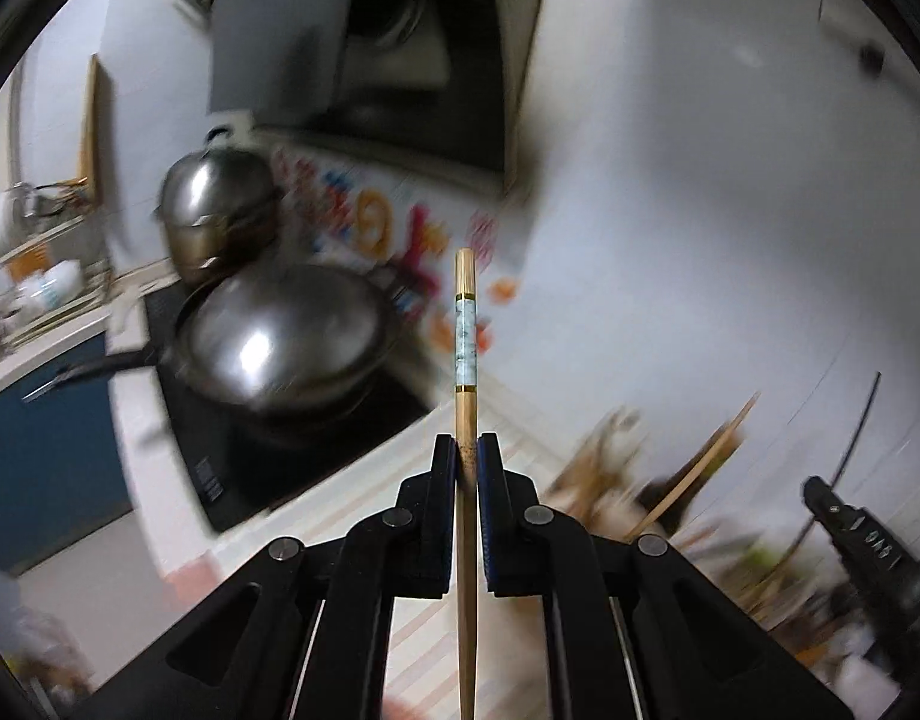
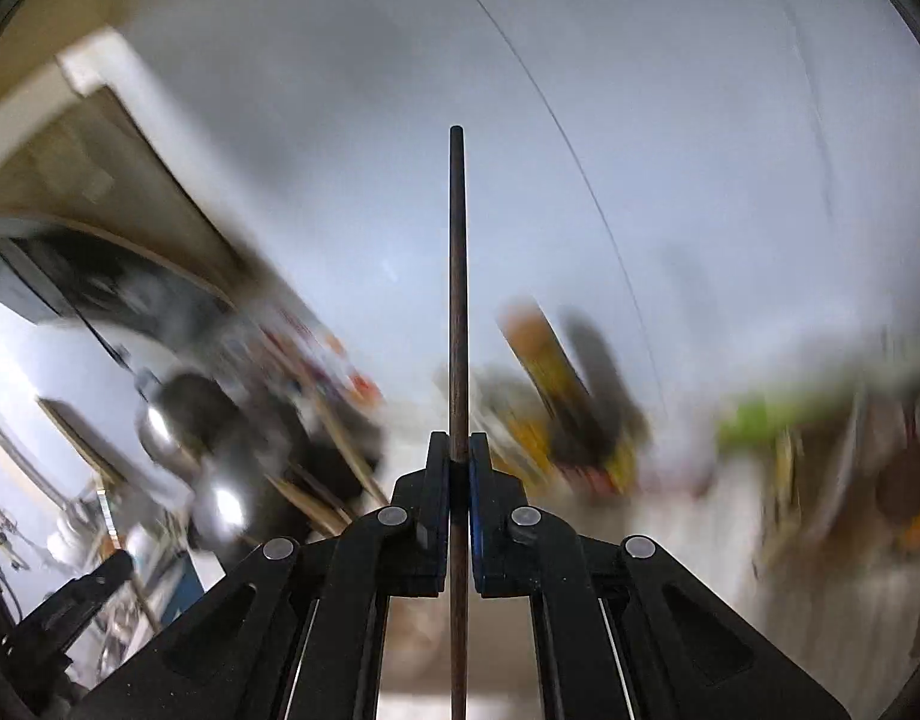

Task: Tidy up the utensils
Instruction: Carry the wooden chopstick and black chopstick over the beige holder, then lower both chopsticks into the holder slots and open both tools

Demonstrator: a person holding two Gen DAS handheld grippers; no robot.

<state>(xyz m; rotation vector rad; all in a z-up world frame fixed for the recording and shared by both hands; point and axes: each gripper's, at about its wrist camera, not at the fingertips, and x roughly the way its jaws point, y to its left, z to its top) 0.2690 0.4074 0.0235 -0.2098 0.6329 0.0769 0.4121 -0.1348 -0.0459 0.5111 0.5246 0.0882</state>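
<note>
Between the pinching fingers of each hand-held gripper a chopstick is clamped lengthwise, pointing straight ahead: light chopstick in left hand-held gripper, dark chopstick in right hand-held gripper.

Both my wrist views are dim and cool, with a heavy fisheye bend and black vignette at the corners. The backgrounds smear with motion blur — worst on the right view, where the far clutter is only streaks. Glare spots sit on the wok at left. My gripper fingers stay sharp — near things hold focus.
</note>
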